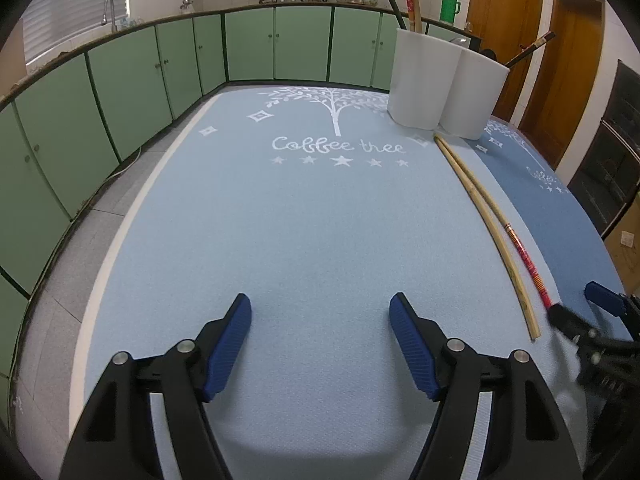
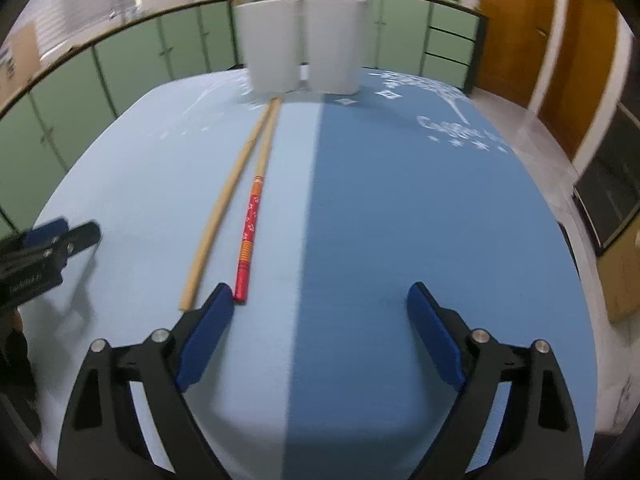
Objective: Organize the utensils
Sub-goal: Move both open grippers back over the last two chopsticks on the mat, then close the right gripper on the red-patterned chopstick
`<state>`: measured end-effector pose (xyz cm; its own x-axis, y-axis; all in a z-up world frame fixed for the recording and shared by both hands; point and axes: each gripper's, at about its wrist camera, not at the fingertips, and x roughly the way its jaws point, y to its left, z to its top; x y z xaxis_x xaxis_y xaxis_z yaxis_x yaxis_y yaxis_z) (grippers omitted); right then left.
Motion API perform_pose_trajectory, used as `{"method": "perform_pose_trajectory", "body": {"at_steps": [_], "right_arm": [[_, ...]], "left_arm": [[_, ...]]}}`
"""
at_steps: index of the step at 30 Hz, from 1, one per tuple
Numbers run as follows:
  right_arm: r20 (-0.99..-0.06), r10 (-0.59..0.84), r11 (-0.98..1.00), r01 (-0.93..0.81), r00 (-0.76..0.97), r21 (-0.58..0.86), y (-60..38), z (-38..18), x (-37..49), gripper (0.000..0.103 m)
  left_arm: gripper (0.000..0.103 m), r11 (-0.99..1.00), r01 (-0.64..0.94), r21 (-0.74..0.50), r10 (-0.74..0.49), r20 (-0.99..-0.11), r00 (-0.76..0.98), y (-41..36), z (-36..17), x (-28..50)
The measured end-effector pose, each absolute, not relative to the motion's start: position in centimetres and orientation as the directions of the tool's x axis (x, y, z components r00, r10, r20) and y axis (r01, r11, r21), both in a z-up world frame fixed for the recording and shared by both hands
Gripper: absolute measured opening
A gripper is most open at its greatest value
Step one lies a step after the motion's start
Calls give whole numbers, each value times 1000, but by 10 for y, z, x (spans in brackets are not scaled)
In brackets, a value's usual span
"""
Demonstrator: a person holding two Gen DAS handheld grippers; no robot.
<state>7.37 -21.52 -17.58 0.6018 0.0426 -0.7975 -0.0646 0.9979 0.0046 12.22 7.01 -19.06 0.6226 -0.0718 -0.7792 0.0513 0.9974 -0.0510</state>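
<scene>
Both tongs gaped wide and empty over the desk (image 1: 304,220): left tongs (image 1: 320,312), and right tongs (image 2: 320,300) beside two chopsticks (image 2: 248,236).

The tabletop (image 1: 280,220) is covered by matt, finely textured mats that look like foam or cloth, a pale blue one (image 2: 140,184) and a darker blue one (image 2: 400,200) printed in white. Near the seam between the two lie a plain chopstick (image 2: 218,212) of bare, unvarnished-looking wood and a second chopstick (image 2: 250,228) whose thick end carries a glossy red and orange patterned coat. At the far edge stand two holders (image 1: 424,76) of smooth, matt white plastic. The left gripper (image 1: 320,312) and the right gripper (image 2: 320,300) have matt black plastic arms, bright metal pins and ribbed blue pads (image 1: 228,352) that look rubbery.
</scene>
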Motion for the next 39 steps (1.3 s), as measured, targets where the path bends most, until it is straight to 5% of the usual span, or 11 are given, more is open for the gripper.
{"method": "perform_pose_trajectory", "body": {"at_steps": [6,18,39], "right_arm": [[-780,143,989,-123,609,86,-215,-173,70,68],[-783,174,979,-188,598,74,-197,-176,71,6],[-774,95,995,-41,626,89,-263,-174,68,5]], "left_arm": [[72,998,47,-43,-63,-780,622,67,-191,123],[74,998,44,-34,-54,-782,621,66,-191,123],[74,990,107,-89,-136,-771,622,14,-187,112]]}}
